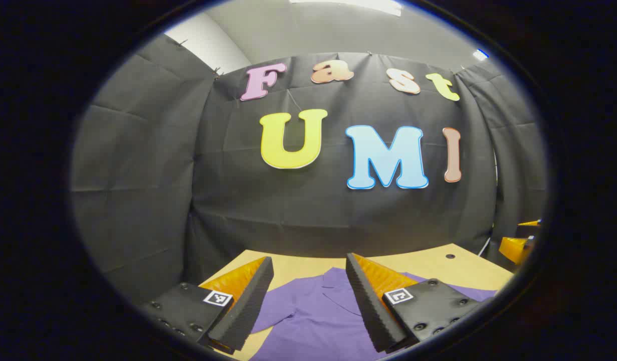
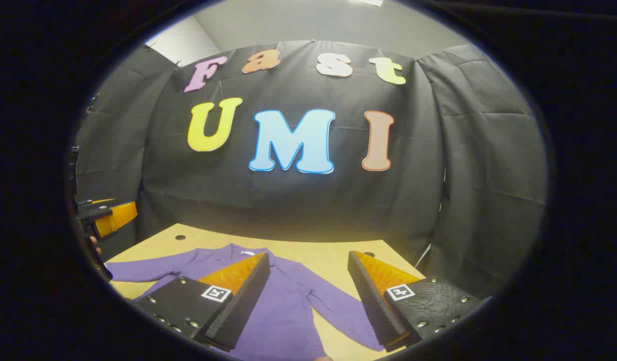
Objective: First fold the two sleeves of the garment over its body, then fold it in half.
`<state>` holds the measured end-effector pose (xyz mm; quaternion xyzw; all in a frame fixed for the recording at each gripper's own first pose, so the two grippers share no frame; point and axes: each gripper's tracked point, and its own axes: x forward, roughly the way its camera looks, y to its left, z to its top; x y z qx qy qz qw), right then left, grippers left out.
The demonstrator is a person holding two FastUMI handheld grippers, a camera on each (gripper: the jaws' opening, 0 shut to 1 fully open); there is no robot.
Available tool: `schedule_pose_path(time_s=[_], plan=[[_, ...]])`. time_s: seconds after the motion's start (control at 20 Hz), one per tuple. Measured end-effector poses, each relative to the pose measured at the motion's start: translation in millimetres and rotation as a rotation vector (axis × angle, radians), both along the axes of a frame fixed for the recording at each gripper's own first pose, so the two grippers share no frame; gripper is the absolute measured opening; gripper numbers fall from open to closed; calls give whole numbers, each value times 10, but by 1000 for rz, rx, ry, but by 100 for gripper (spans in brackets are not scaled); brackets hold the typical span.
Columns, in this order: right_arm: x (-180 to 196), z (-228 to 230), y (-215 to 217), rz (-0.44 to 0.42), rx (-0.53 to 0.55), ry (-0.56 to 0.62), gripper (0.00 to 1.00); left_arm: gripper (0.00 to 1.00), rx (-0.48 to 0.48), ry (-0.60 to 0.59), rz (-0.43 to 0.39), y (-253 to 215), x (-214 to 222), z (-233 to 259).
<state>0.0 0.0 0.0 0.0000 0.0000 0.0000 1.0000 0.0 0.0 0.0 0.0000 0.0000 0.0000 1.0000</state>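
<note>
A purple long-sleeved shirt (image 1: 318, 316) lies flat on the tan wooden table (image 1: 438, 265), collar toward the far wall. In the right gripper view the shirt (image 2: 288, 306) has both sleeves spread out: one sleeve (image 2: 148, 271) reaches left, the other (image 2: 346, 311) slants down to the right. My left gripper (image 1: 309, 281) hovers open above the collar area with nothing between its fingers. My right gripper (image 2: 308, 278) hangs open over the shirt's right half, also holding nothing. The left gripper (image 2: 108, 218) appears at the left edge of the right gripper view, and the right gripper (image 1: 519, 245) at the right edge of the left gripper view.
The table (image 2: 328, 255) ends close to the black cloth wall at the back. Small round holes (image 1: 450, 256) (image 2: 180, 237) sit in the tabletop near its far corners. A hand (image 2: 92, 250) holds the left gripper at the left edge.
</note>
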Motion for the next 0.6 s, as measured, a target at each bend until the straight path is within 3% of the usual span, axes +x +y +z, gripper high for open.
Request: schedule_pose_path(time_s=[0.6], plan=[[-21,-249,-176,-56,-45,45,96,94,28,-20,-28,-163,0,-7]])
